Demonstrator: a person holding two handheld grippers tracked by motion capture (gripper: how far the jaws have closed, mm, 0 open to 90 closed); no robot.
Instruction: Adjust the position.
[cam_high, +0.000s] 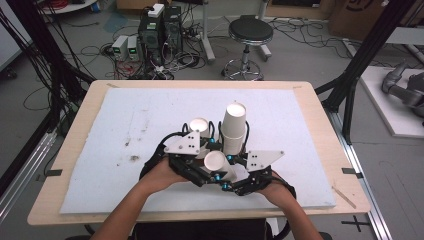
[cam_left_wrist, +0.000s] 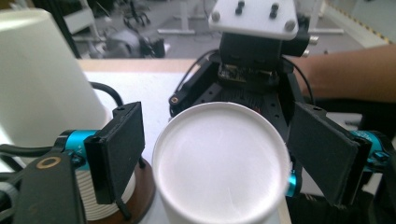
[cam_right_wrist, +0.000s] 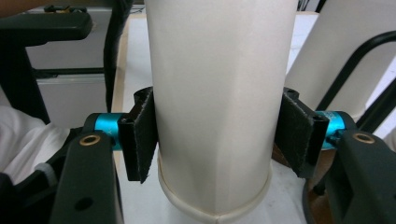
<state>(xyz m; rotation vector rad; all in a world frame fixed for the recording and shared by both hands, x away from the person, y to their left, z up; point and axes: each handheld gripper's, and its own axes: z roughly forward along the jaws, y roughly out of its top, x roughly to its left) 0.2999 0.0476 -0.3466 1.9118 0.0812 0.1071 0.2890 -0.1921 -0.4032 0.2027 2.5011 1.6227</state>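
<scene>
A white paper cup (cam_high: 215, 160) is held just above the mat between the two grippers. My right gripper (cam_right_wrist: 219, 140) is shut on its side wall, one pad (cam_right_wrist: 142, 137) on each flank, with the rolled rim toward the bottom of the right gripper view. The cup's closed base (cam_left_wrist: 222, 161) faces my left gripper (cam_left_wrist: 219, 158), whose jaws stand open on either side of it. Opposite, in the left gripper view, is the right gripper (cam_left_wrist: 254, 70). In the high view the left gripper (cam_high: 207, 156) and the right gripper (cam_high: 227, 169) meet at the cup.
A tall stack of upturned white cups (cam_high: 234, 125) stands right behind the grippers, and a shorter white cup (cam_high: 199, 125) to its left. All rest on a white foam mat (cam_high: 125, 130). Past the table are a stool (cam_high: 250, 35), computers (cam_high: 160, 30) and cables.
</scene>
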